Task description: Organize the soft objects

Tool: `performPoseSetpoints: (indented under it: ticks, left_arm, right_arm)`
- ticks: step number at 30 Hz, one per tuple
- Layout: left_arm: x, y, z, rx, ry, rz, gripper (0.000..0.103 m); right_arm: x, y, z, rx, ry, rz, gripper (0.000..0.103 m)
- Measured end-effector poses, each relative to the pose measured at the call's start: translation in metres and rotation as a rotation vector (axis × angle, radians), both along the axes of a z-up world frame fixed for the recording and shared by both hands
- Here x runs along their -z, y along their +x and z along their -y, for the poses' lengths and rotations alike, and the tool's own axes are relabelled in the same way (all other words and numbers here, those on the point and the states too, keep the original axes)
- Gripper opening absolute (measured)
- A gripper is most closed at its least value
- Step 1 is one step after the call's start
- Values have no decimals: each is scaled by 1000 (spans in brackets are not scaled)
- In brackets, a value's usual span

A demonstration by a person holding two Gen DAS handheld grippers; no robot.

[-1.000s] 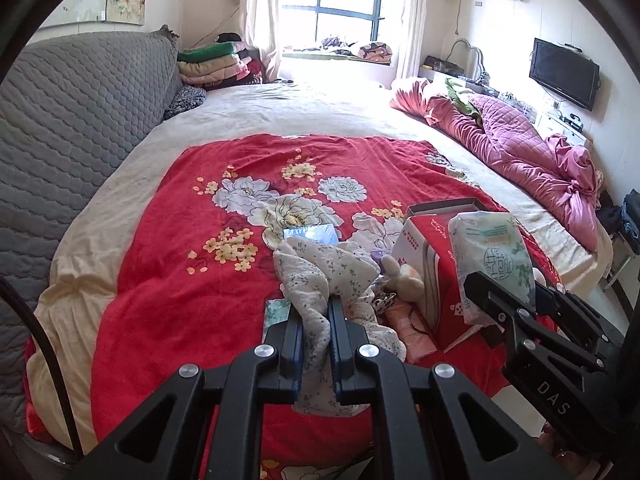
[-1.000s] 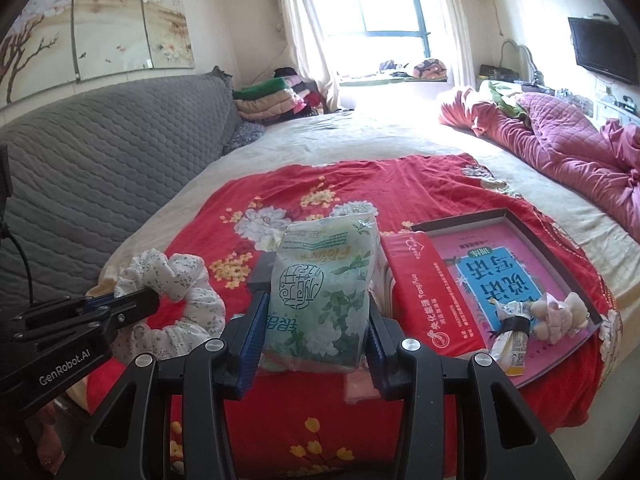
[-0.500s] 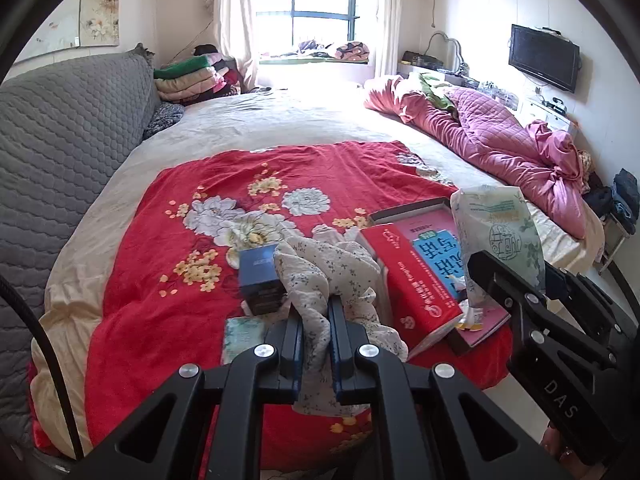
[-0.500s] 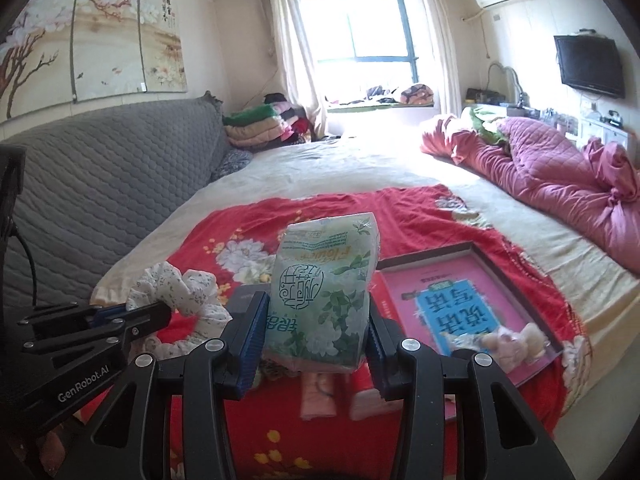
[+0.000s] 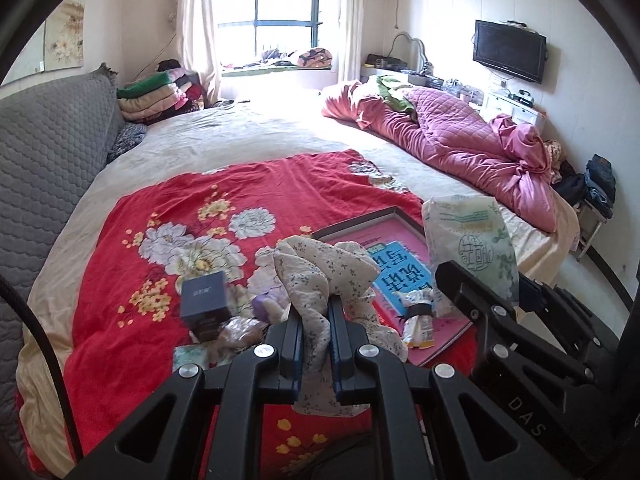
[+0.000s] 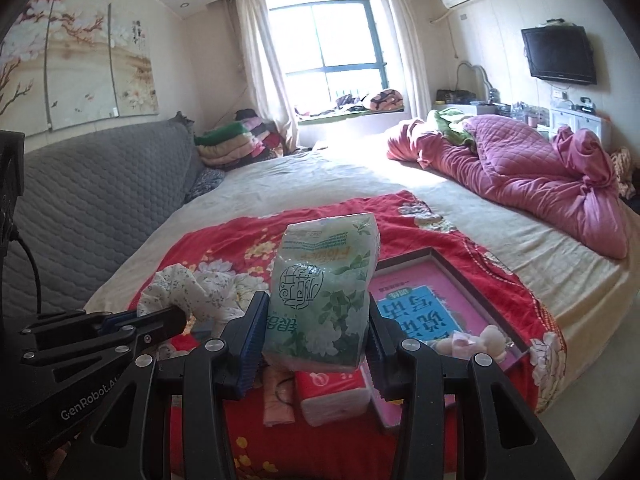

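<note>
The left gripper (image 5: 314, 316) is clenched on the floral cloth (image 5: 324, 276); the right gripper (image 6: 316, 328) grasps the tissue pack (image 6: 324, 280) upright. Both loads hang above the red blanket (image 5: 132, 240). The open box (image 6: 436, 304) lies just ahead-right of the right tongs, nearer that hand, its pink floor mostly free.

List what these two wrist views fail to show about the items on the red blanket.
- Left wrist view: the floral cloth in the left tool covers whatever lies under it.
- Right wrist view: the tissue pack in the right tool hides the blanket behind it.
- Tray: the near corner is blocked by a tool finger.
</note>
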State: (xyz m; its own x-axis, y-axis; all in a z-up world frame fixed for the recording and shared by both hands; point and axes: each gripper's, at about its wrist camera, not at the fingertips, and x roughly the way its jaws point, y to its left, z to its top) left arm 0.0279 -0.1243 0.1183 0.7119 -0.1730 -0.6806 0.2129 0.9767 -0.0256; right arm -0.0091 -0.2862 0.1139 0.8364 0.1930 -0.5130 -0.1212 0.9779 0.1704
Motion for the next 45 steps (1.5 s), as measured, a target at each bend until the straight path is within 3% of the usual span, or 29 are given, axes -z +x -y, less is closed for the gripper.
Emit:
performPoseSetpoints:
  ticks: [24,33,45]
  left_arm:
    - [18,42,67,124,-12,-39,11]
    - [41,65,89,171,-18,-72,11]
    - [76,94,109,181,9,-134,11]
  right_arm:
    - [-3,8,87,184,10,-9,46]
    - [13,17,111,234,8,-32,46]
    - [41,39,113,218,-4,-72,46]
